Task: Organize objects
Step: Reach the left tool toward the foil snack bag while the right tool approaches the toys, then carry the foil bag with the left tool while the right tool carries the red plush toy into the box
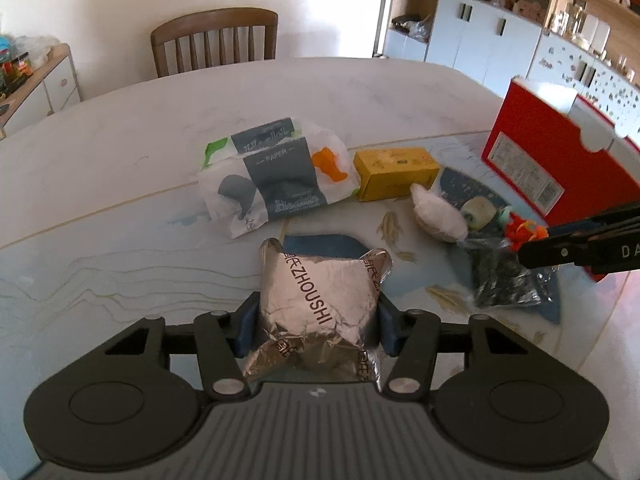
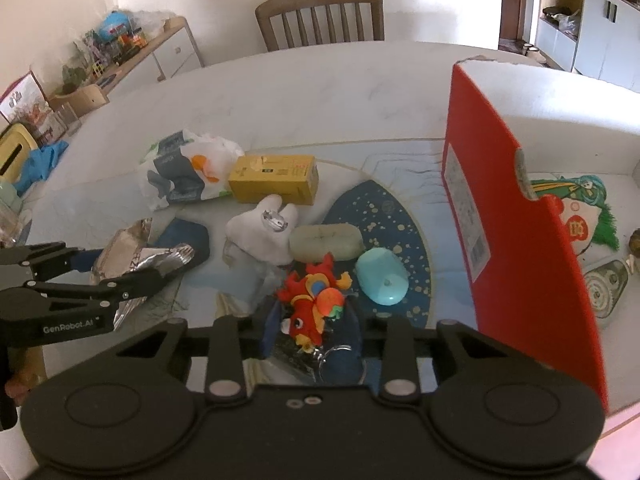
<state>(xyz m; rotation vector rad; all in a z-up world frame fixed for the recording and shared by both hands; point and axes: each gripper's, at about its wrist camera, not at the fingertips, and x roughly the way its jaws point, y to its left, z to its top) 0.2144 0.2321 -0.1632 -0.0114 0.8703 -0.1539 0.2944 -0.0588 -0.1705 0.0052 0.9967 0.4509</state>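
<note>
Here, both my grippers had closed on their items beside the red box (image 2: 516, 216).
My left gripper (image 1: 318, 322) pinched the foil packet (image 1: 320, 304); my right gripper (image 2: 312, 330) clamped the plush parrot (image 2: 314, 306), nearer it.

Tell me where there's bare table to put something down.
The far table between the chair and the tissue pack is bare. Crowded: yellow box, white plush, blue mouse, up to the red box.
</note>
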